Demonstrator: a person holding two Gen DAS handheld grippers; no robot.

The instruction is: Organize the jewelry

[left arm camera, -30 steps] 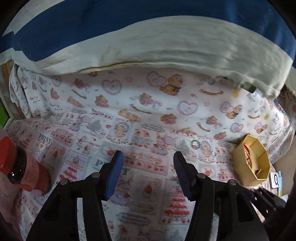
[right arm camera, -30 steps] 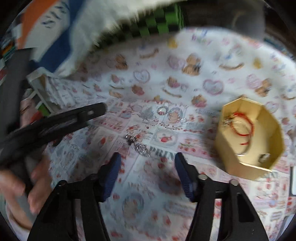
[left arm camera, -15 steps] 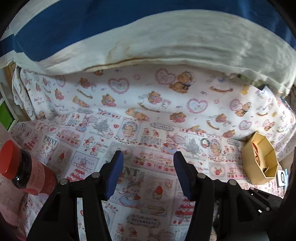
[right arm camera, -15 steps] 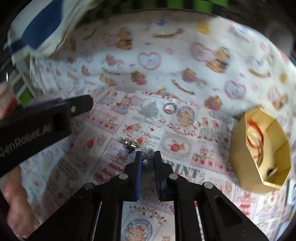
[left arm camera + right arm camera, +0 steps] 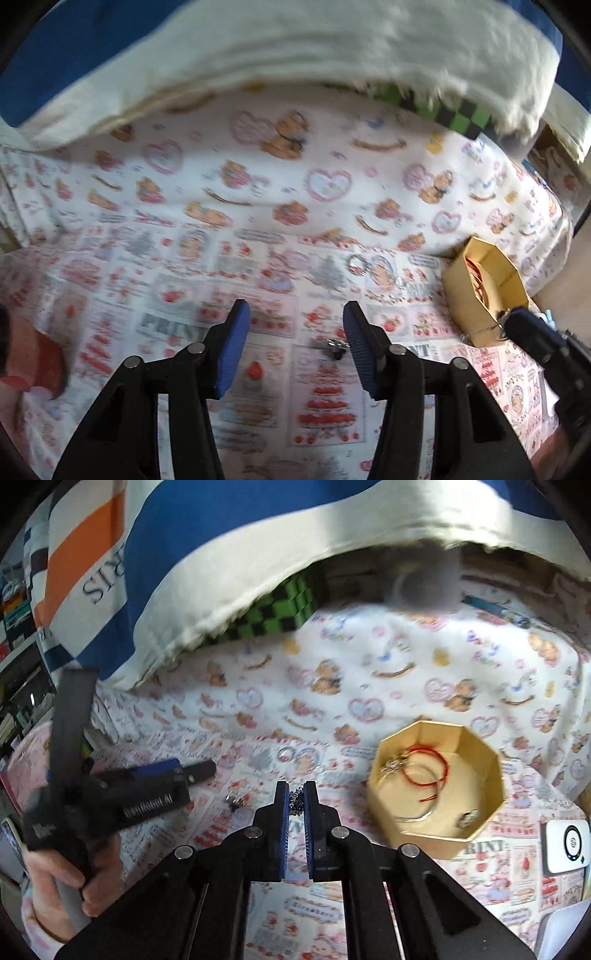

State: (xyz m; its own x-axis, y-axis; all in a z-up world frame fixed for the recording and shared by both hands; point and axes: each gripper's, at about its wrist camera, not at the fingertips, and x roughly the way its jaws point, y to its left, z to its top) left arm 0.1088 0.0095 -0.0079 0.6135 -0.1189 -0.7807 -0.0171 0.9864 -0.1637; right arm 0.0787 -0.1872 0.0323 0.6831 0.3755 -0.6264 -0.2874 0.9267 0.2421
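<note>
Jewelry piece (image 5: 296, 802), small and silvery, is clamped between the pads of the right hand-held gripper (image 5: 296, 797), raised over the patterned cloth (image 5: 388, 686) left of the octagonal box (image 5: 491, 771). A red cord bracelet (image 5: 424, 771) is seen inside it. The left hand-held gripper (image 5: 295, 325) is closing on nothing; another trinket (image 5: 332, 345) lies beside it.

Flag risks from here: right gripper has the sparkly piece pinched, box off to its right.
1. The right gripper pinches the small beaded jewelry piece only at its tips; it may slip before reaching the octagonal box.
2. The left gripper's jaws are closing on nothing, beside a loose silver piece it could nudge.
</note>
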